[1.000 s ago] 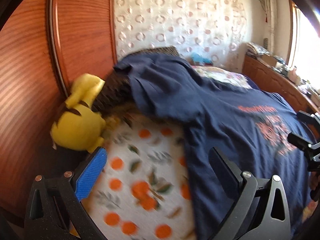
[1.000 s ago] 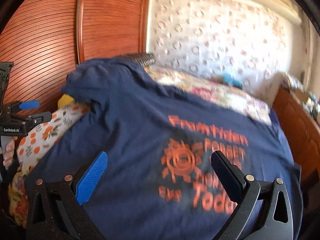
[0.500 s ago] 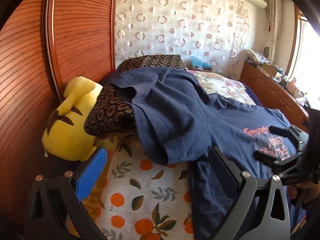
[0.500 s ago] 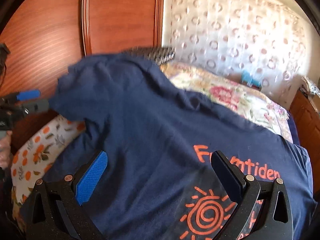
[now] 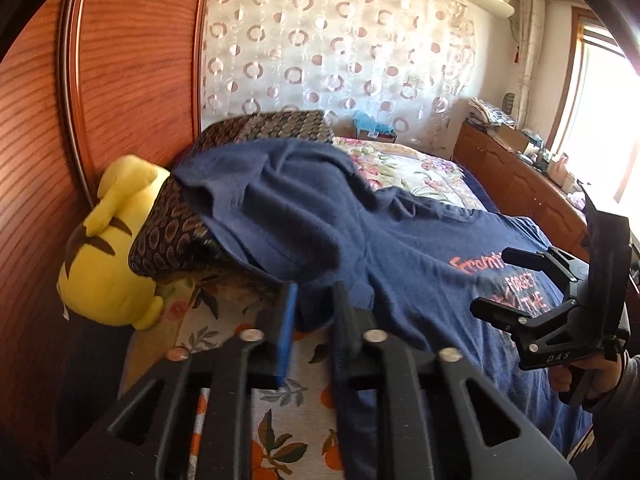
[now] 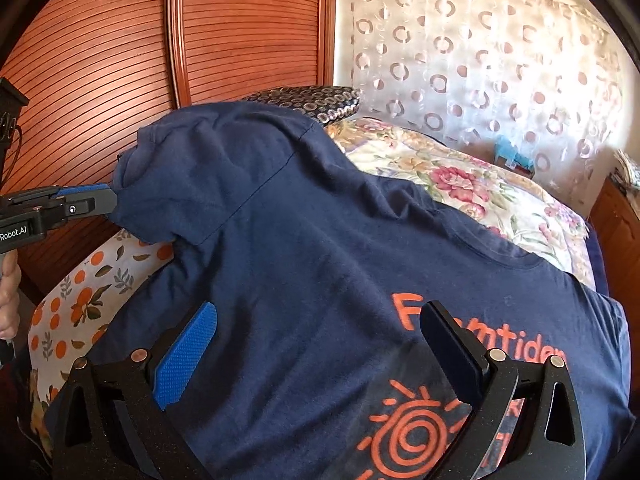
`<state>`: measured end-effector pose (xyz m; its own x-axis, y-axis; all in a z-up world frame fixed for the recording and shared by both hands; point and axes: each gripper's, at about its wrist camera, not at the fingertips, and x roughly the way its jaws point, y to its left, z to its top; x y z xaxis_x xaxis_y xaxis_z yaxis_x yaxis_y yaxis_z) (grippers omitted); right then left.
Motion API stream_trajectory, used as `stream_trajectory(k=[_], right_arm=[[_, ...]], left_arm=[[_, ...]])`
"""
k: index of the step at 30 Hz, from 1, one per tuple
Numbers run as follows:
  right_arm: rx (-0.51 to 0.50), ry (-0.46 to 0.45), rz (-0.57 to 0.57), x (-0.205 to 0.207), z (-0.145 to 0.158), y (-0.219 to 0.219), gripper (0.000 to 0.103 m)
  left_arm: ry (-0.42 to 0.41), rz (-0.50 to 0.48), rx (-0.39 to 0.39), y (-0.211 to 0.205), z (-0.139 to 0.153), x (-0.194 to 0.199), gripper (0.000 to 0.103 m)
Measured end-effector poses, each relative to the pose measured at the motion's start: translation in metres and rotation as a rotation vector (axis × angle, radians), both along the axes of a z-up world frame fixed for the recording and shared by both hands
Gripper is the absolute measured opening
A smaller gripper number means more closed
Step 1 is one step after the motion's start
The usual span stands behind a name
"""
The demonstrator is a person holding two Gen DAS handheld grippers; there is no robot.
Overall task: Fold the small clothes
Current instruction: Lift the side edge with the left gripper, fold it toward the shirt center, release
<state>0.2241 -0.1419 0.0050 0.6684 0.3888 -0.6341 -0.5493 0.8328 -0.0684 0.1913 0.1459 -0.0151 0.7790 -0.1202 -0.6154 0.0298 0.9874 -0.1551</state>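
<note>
A navy T-shirt (image 5: pixel 400 240) (image 6: pixel 320 220) with orange print lies spread on the bed, its sleeve (image 6: pixel 168 184) draped over a pillow. My left gripper (image 5: pixel 314 300) (image 6: pixel 108 200) is at the sleeve's lower hem. Its jaws are closing, with a fold of navy cloth pinched between the blue pad and the black finger. My right gripper (image 6: pixel 320 312) (image 5: pixel 490 280) hovers open over the shirt's chest, just above the orange sun print (image 6: pixel 412 432), with nothing between its fingers. A hand holds each gripper's handle.
A yellow plush toy (image 5: pixel 108 264) and a dark patterned pillow (image 5: pixel 176 232) sit against the wooden headboard (image 5: pixel 120 80). An orange-print sheet (image 5: pixel 296 432) shows at the near left. A floral quilt (image 6: pixel 460 184) lies beyond the shirt. A wooden cabinet (image 5: pixel 520 184) lines the right wall.
My left gripper's jaws went from wide open to nearly closed around the sleeve hem. The right gripper drifted over the shirt, and the print slid lower in its view.
</note>
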Motion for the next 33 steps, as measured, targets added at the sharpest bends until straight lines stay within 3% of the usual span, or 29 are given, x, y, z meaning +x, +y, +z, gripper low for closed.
stream_trajectory(k=[9, 14, 19, 20, 23, 26, 27, 33], right_arm=[[0.016, -0.023, -0.066, 0.001, 0.013, -0.023, 0.102], [0.03, -0.027, -0.141, 0.001, 0.017, -0.054, 0.102], [0.025, -0.028, -0.186, -0.002, 0.015, -0.069, 0.102], [0.026, -0.028, -0.191, -0.003, 0.015, -0.07, 0.102], [0.033, -0.033, -0.205, -0.002, 0.016, -0.064, 0.102], [0.037, -0.036, -0.197, -0.002, 0.018, -0.053, 0.102], [0.039, -0.037, -0.193, -0.002, 0.018, -0.053, 0.102], [0.067, -0.024, -0.137, -0.003, 0.02, -0.036, 0.097]], left_arm=[[-0.035, -0.111, 0.021, -0.051, 0.029, 0.04, 0.005], [0.014, -0.212, -0.003, -0.097, 0.029, 0.067, 0.005], [0.06, -0.264, 0.027, -0.125, 0.024, 0.056, 0.006], [0.064, -0.268, 0.044, -0.127, 0.023, 0.052, 0.01], [0.044, -0.277, 0.053, -0.121, 0.028, 0.034, 0.051], [0.021, -0.26, 0.064, -0.109, 0.035, 0.02, 0.076], [0.012, -0.246, 0.062, -0.102, 0.037, 0.016, 0.08], [0.045, -0.182, 0.131, -0.065, 0.023, 0.0, 0.08]])
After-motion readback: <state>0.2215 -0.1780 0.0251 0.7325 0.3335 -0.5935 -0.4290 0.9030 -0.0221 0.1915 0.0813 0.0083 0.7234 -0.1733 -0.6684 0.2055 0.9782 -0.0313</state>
